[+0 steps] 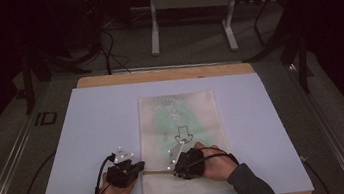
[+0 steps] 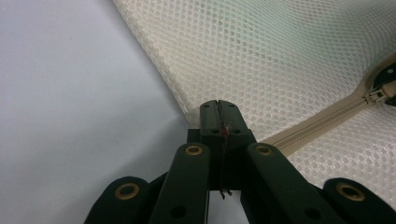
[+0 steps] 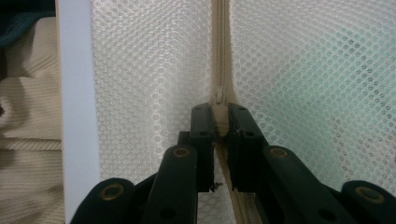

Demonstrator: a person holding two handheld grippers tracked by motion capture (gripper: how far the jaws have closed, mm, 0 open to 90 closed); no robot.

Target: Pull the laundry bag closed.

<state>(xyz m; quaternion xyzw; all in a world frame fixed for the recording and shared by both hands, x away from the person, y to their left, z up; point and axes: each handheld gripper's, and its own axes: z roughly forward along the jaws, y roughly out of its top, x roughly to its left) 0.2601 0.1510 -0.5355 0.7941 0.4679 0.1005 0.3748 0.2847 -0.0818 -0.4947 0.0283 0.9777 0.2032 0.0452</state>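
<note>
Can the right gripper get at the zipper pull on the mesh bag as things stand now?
Probably yes: the right gripper seems already shut on the zipper pull of the mesh bag. Nothing stands in the way, and the left gripper pinches the bag's edge.

worktop: pale board lay over a wooden top | white metal stand: stood on the floor beyond the far edge | black cables: trailed across grey carpet, far left

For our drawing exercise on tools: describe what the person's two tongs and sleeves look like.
Both the left tongs and the right tongs are black, with flat link arms pinned by brass-ringed rivets. Each carries a grey three-cornered plate with white dots and trails a black cable. The sleeves are dark grey.
</note>
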